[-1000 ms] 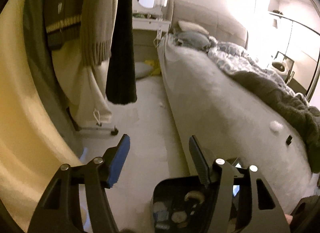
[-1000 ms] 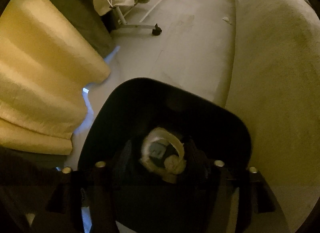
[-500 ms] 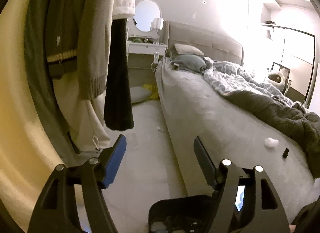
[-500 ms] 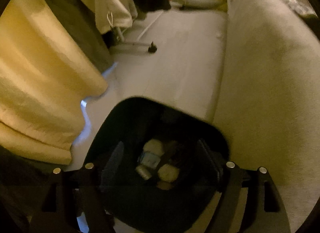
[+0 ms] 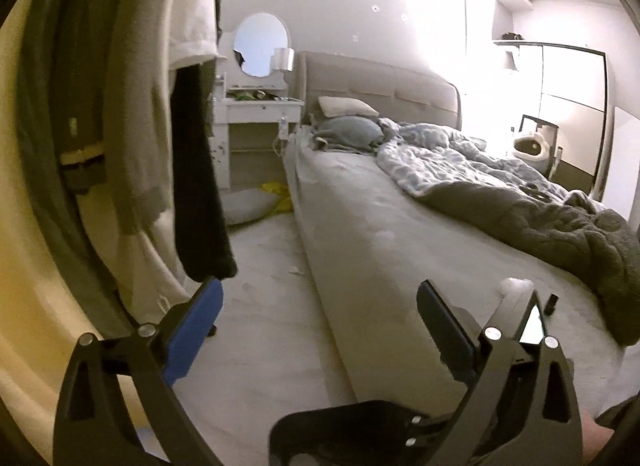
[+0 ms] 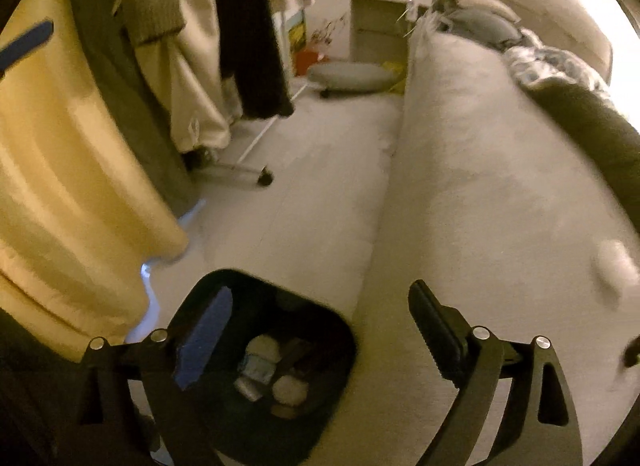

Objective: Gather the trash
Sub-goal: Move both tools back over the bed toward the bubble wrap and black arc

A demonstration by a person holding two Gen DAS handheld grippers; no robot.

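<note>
A black bin (image 6: 308,304) stands on the floor against the bed's side, with white wads (image 6: 262,346) and a bluish packet (image 6: 256,366) inside. My right gripper (image 6: 320,326) hovers above the bin and the bed edge, its jaws opening and nothing between them. In the left wrist view my left gripper (image 5: 320,306) points along the aisle, its jaws also opening wide and empty, and only the bin's rim (image 5: 340,414) shows at the bottom. A white crumpled tissue (image 5: 516,286) lies on the mattress, blurred in the right wrist view (image 6: 612,262). A small scrap (image 5: 296,270) lies on the floor.
Hanging clothes (image 5: 196,185) on a wheeled rack (image 6: 244,175) and a yellow curtain (image 6: 72,185) line the left. The bed (image 5: 380,250) with a rumpled grey duvet (image 5: 540,217) fills the right. A white dressing table (image 5: 260,105) and a floor cushion (image 5: 248,205) close the aisle's far end.
My right gripper let a whitish wad go into the bin, opened and rose away from it. My left gripper opened wider and lifted, so the bin dropped to the view's bottom edge.
</note>
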